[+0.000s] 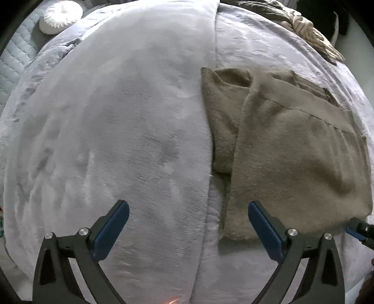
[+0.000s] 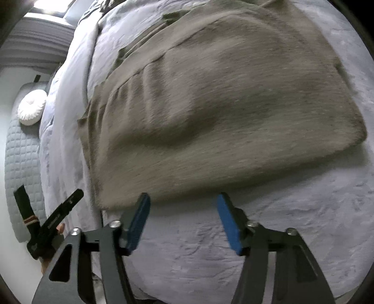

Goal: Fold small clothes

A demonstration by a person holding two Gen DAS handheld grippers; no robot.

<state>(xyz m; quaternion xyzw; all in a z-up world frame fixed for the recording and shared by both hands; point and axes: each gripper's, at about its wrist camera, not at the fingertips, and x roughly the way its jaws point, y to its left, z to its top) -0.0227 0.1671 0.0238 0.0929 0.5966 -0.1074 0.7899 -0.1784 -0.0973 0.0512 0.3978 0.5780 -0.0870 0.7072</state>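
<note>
Knit taupe garment (image 2: 222,105) folded flat w/ soft ridges, plush grey blanket (image 1: 105,140), both hand-held grippers (image 1: 188,210) (image 2: 183,203) agape, empty.

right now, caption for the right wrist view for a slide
Right gripper open just short of the folded brown garment on the grey bedspread.

The wide grey plush blanket (image 1: 105,140) on the bed lies bare, open for passing. The folded olive-brown knit garment (image 1: 292,152) fills its right side; a round white pleated cushion (image 1: 59,16) sits far off.
</note>
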